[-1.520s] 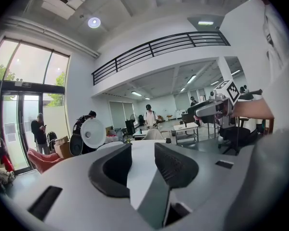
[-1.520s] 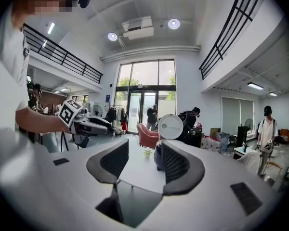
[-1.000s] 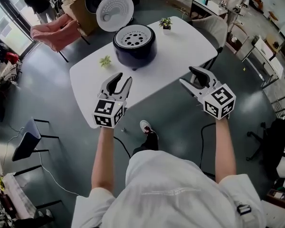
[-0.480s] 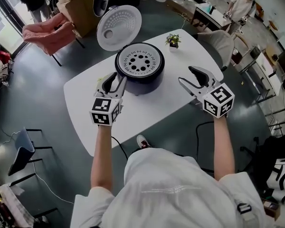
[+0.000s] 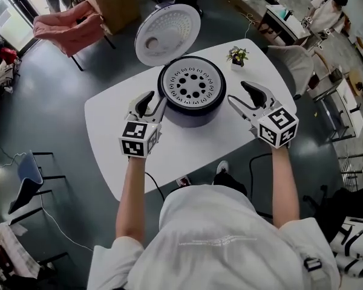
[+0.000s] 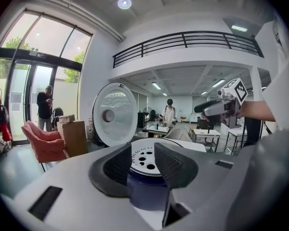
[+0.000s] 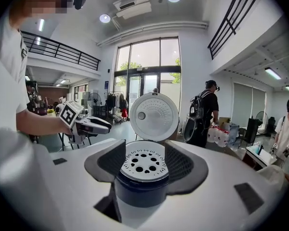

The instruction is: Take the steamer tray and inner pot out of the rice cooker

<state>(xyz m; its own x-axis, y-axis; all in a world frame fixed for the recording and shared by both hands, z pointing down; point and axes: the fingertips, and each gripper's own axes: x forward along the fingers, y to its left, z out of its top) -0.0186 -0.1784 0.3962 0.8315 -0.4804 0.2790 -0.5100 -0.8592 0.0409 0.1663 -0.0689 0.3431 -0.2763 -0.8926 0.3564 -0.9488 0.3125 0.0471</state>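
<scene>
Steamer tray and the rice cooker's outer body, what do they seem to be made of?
Steamer tray: probably plastic or matte coated metal; pale grey-white, evenly punched round holes, no glare.
Rice cooker body: likely dark moulded plastic or painted metal; smooth rounded wall, faint sheen.

- A white table [image 5: 109, 125] with rounded corners stands on a dark grey floor [image 5: 60, 83].
- A small potted plant [image 5: 236, 55] sits upright near the table's far right corner.
- A pink armchair [image 5: 66, 26] stands beyond the table on the left, with a cardboard box [image 5: 118, 2] just beside it.
- A dark-framed chair [image 5: 27, 183] stands well apart from the table.
- A person with a backpack [image 7: 204, 112] carries what may be a pack of bottles [image 7: 220, 134].
</scene>
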